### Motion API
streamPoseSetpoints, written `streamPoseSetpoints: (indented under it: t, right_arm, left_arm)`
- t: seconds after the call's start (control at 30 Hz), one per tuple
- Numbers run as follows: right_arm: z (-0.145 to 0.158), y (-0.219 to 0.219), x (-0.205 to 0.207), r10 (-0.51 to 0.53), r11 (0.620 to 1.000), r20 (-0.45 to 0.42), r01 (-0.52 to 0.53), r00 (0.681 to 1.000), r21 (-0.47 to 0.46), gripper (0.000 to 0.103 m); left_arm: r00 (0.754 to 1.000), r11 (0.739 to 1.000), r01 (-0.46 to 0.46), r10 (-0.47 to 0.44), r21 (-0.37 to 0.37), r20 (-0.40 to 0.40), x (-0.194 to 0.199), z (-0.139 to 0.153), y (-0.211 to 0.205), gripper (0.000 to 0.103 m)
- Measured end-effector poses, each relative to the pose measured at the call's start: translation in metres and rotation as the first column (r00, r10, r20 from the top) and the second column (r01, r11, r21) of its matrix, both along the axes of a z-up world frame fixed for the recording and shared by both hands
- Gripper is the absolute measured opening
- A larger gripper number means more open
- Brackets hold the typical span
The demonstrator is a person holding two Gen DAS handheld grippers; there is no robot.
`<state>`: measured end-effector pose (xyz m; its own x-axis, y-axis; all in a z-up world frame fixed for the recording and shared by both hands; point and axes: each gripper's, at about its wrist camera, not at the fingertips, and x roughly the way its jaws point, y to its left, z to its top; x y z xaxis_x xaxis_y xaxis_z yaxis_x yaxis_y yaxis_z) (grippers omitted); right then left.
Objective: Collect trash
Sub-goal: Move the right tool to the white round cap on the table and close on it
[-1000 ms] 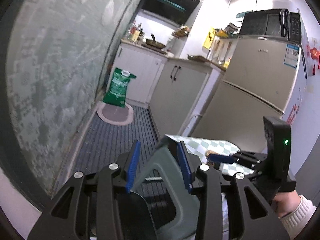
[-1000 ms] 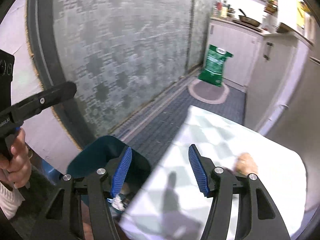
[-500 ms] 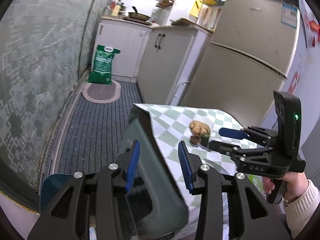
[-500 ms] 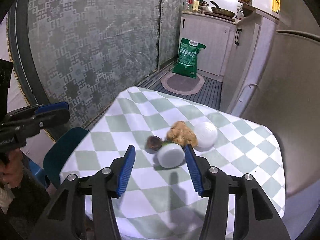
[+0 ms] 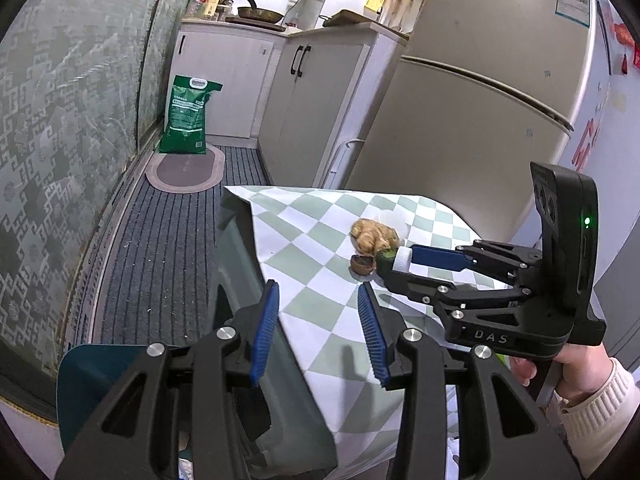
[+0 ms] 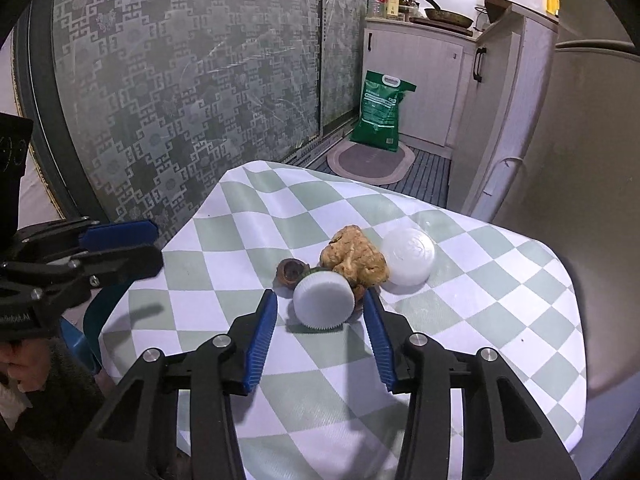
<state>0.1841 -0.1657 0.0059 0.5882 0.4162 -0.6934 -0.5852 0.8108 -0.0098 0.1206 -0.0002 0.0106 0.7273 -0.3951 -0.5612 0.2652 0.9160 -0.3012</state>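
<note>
On the green-checked tablecloth (image 6: pixel 460 320) lies a small heap of trash. It holds a white-capped bottle (image 6: pixel 323 299), a tan crumpled lump (image 6: pixel 354 256), a brown nutshell (image 6: pixel 292 272) and a white round lid (image 6: pixel 408 250). My right gripper (image 6: pixel 320 320) is low over the cloth, and its jaws are closing with the bottle's cap between the blue pads, a small gap on each side. The left wrist view shows that right gripper (image 5: pixel 400 266) at the bottle (image 5: pixel 402 258). My left gripper (image 5: pixel 316 320) is open, with nothing in it, over the table's left edge.
A grey-green chair back (image 5: pixel 240 280) stands against the table's left side, with a teal container (image 5: pixel 92 376) low beside it. A fridge (image 5: pixel 460 120) crowds the table's far side. A green sack (image 5: pixel 186 116) and an oval mat sit on the ribbed floor by the cabinets.
My right gripper came in over the table to the heap, and its jaws narrowed around the white cap. My left gripper swung from the floor and chair toward the table's edge.
</note>
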Motion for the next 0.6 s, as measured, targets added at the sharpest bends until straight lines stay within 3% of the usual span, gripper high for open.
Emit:
streamPoseSetpoints:
  t: [0.03, 0.13, 0.47, 0.6]
  right_arm:
    - [0.001, 0.000, 0.000, 0.002, 1.000, 0.003, -0.002, 1.000, -0.002, 0.035]
    - [0.002, -0.002, 0.000, 0.012, 1.000, -0.002, -0.012, 1.000, 0.008, 0.031]
    - [0.012, -0.024, -0.006, -0.002, 0.998, 0.004, 0.002, 1.000, 0.055, 0.030]
    - [0.017, -0.039, -0.007, -0.032, 0.996, 0.006, 0.032, 0.999, 0.081, 0.031]
  left_arm:
    - [1.000, 1.000, 0.003, -0.003, 0.001, -0.002, 0.001, 0.000, -0.002, 0.044]
    - [1.000, 1.000, 0.015, -0.015, 0.005, -0.010, 0.003, -0.003, -0.008, 0.045]
    - [0.999, 0.999, 0.039, -0.039, -0.005, 0.005, 0.006, 0.000, -0.026, 0.047]
    - [0.998, 1.000, 0.031, -0.031, 0.006, 0.054, 0.003, 0.011, -0.031, 0.047]
